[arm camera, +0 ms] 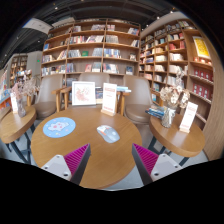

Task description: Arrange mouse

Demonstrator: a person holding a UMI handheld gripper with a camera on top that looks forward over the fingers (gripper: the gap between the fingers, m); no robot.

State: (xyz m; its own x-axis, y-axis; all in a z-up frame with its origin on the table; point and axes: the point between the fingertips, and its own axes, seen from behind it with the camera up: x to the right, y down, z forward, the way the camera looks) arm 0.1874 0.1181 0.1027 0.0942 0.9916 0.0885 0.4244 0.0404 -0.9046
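Gripper view — claw [110, 160] wide open, empty; mouse [108, 133] just ahead.

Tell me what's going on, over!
Tongs open, holding nothing. Mouse on round wooden table, just ahead of the tongs. Blue round mouse pad beside it. Path clear.

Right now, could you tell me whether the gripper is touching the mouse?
Apart. The gripper view shows bare table between the open gripper and the mouse, which lies beyond the fingertips, beside the blue mat.
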